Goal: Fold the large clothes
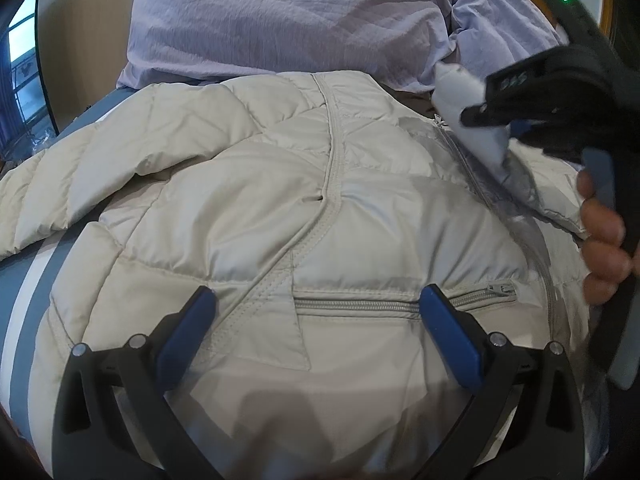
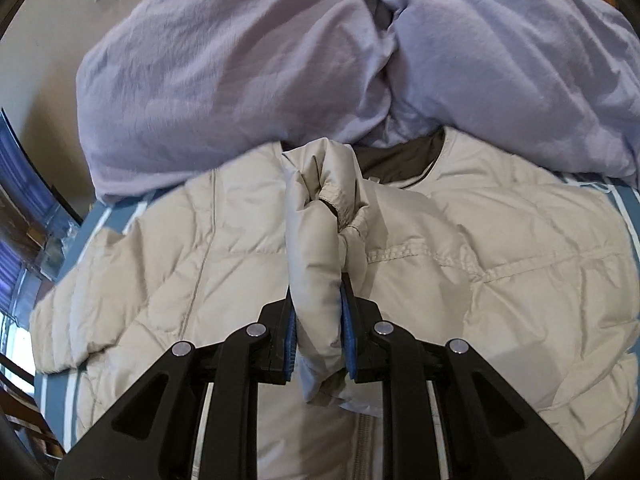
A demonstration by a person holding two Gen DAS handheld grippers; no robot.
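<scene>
Far left of the left wrist view, a strip of blue bedcover w/ white stripes (image 1: 36, 292) shows under the left sleeve (image 1: 52, 196) of the big cream quilted puffer jacket (image 1: 248, 184), which lies spread flat across the bed, zip pocket (image 1: 404, 300) near the hem. Centre now: left gripper (image 1: 320, 320) hovers just over the jacket front, blue-padded jaws spread wide, nothing between them, pads either side of that pocket zip. Behind the jacket, touching its collar end, a rumpled lilac duvet (image 1: 280, 16) is piled up. Over to the right: right gripper (image 1: 492, 116) comes in blurred, a person's fingers (image 1: 604, 232) wrapped on its handle, jaws clamped nearly closed on a bunched fold of the other jacket sleeve (image 1: 464, 112). Right wrist view confirms it – right gripper (image 2: 320, 320) pinching the puffy sleeve cuff (image 2: 324, 220) tight between both blue pads, sleeve lifted over the jacket body (image 2: 520, 240), dark lining at the neck (image 2: 404, 156) beyond
</scene>
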